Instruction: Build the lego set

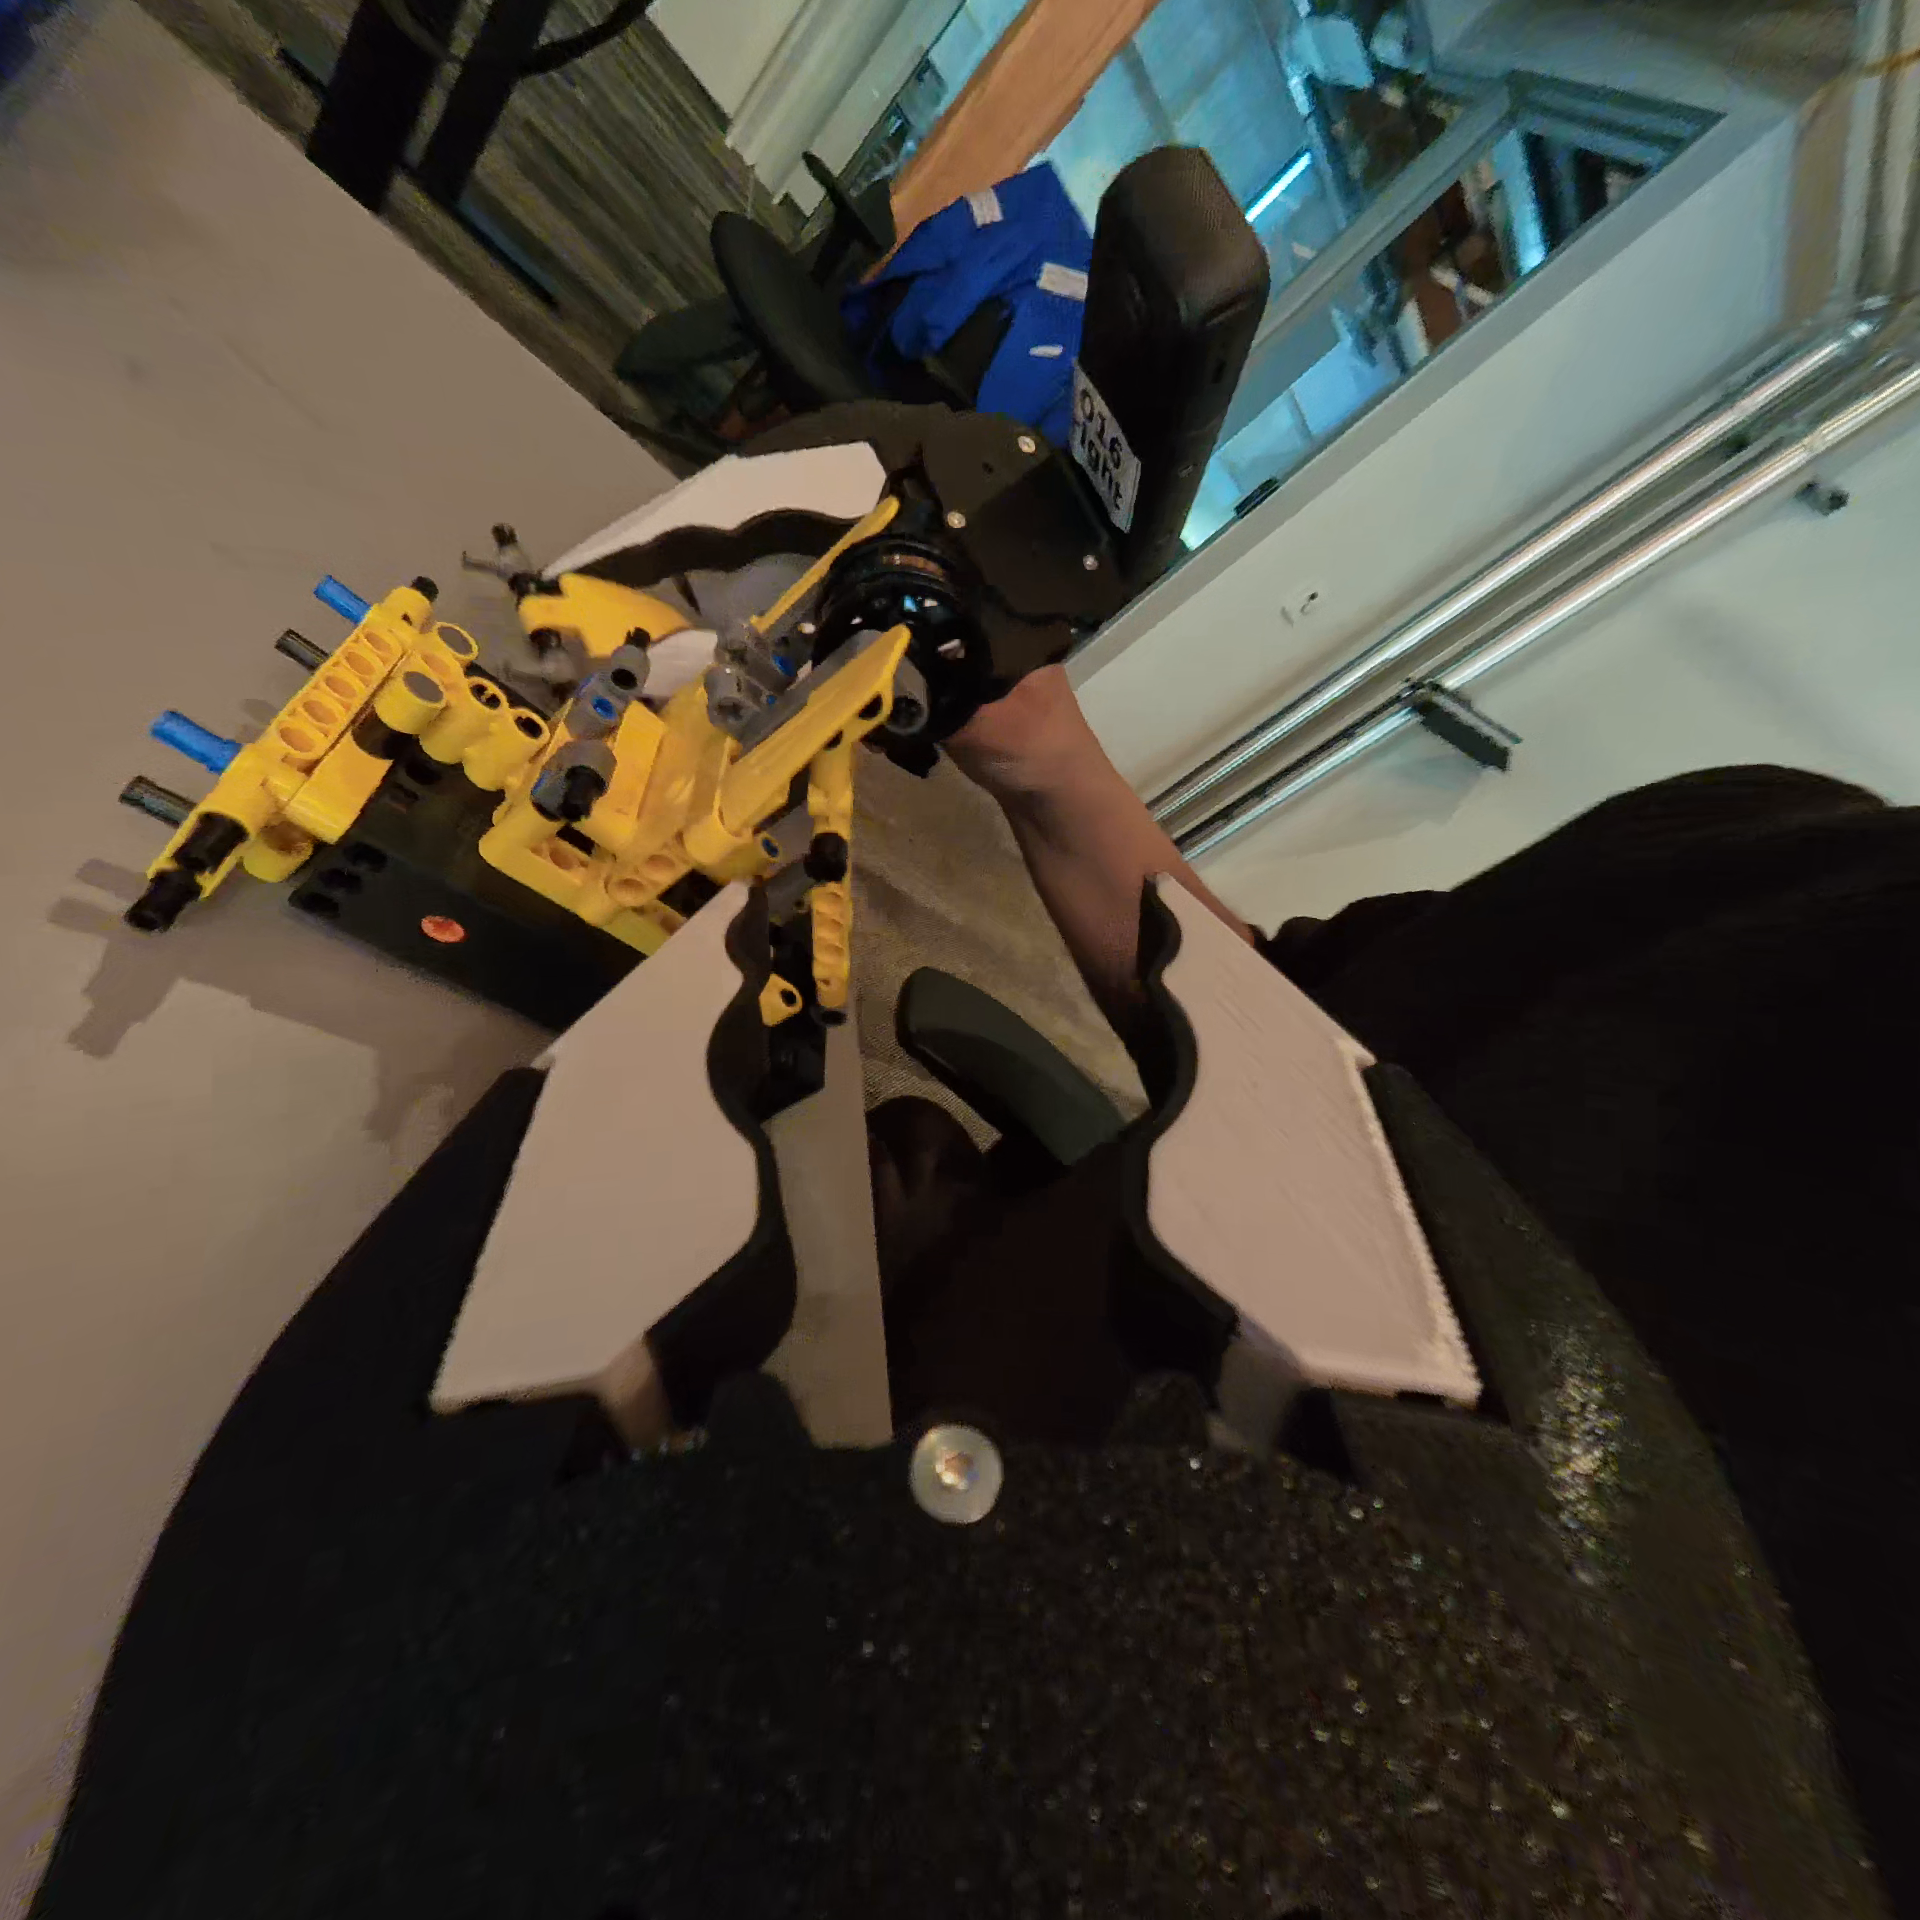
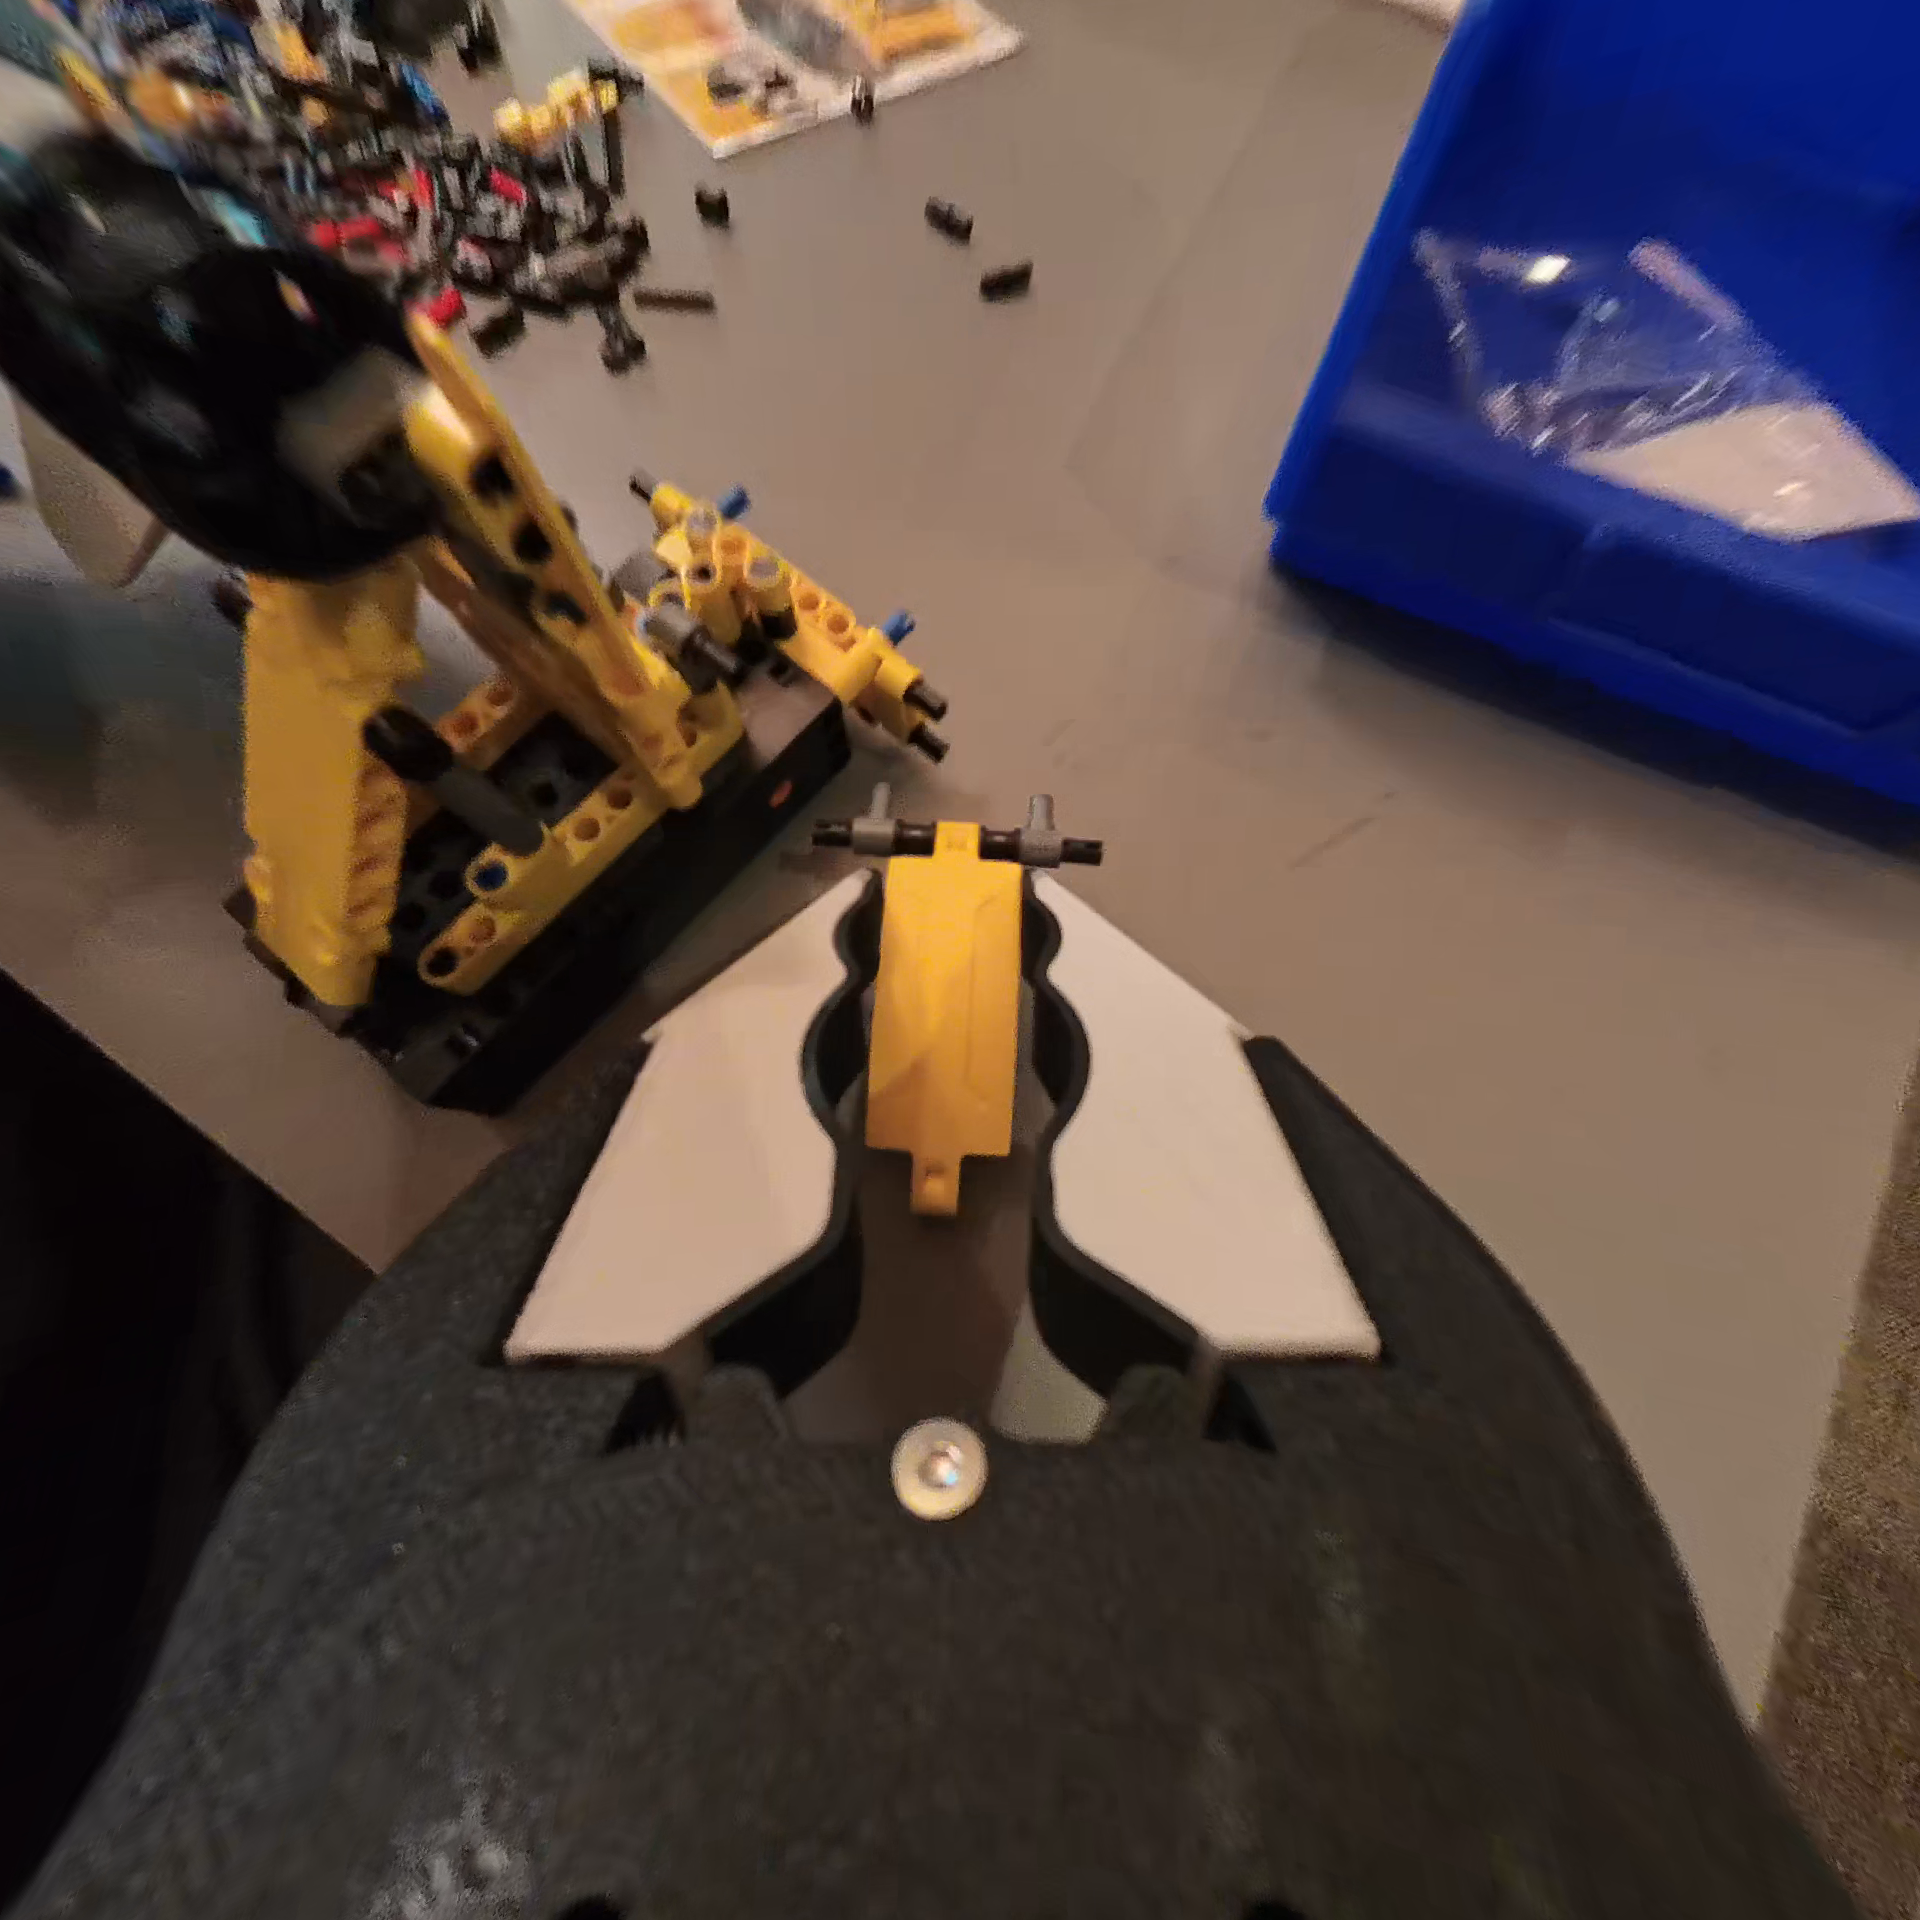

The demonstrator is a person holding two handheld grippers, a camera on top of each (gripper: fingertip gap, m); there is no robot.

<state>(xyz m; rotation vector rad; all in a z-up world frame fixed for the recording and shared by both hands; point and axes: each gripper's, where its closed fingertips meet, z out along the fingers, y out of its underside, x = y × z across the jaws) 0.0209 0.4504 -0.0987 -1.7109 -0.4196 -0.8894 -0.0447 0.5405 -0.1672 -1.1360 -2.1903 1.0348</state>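
Right gripper [image 2: 948, 1039] clamps a yellow panel [image 2: 943, 1029] above the table [image 2: 1143, 644], just beside the model [image 2: 499, 790]; left gripper [image 1: 951, 1049] stands spread, one finger against the model's strut.
Panel looks light, stiff and slick, best pinched across its flat sides; a white label on the right gripper bears writing.

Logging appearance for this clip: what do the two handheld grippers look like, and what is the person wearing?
Both grippers, left gripper and right gripper, share one design: a speckled black body with a silver screw at its centre, and two pale wedge-shaped fingers lined with wavy black pads. Seen from the left wrist view, the right gripper carries a white label. A dark sleeve shows.
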